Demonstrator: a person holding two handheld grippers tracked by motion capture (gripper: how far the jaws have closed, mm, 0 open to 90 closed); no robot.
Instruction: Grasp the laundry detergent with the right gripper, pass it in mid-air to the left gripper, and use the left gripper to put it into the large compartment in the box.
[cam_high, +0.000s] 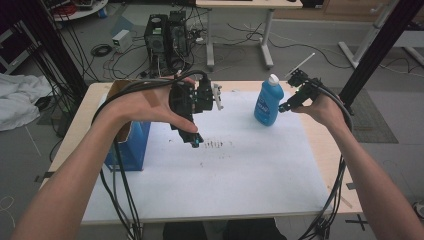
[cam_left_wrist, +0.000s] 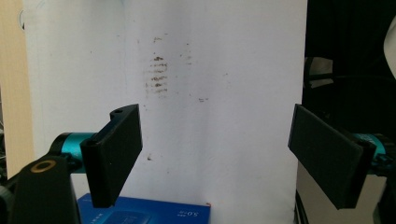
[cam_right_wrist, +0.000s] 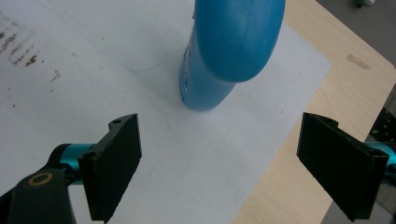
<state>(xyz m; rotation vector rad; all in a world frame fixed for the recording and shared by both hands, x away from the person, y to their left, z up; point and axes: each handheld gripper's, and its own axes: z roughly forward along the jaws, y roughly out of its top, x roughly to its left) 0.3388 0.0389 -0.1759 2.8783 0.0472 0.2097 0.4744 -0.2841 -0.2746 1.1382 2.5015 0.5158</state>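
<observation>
A blue bottle with a white cap stands upright on the white sheet at the table's far right. Just right of it, a hand holds my right gripper above the table, open; in the right gripper view the bottle rises ahead of my right gripper, with nothing between the jaws. My left gripper hangs over the middle of the sheet, pointing down. It is open and holds nothing; the left gripper view shows my left gripper spread wide over bare sheet.
A blue box with a brown cardboard flap stands at the table's left edge and shows again as the blue box. Brown smudges mark the sheet. Cables hang off the front edge. A computer tower stands on the floor behind.
</observation>
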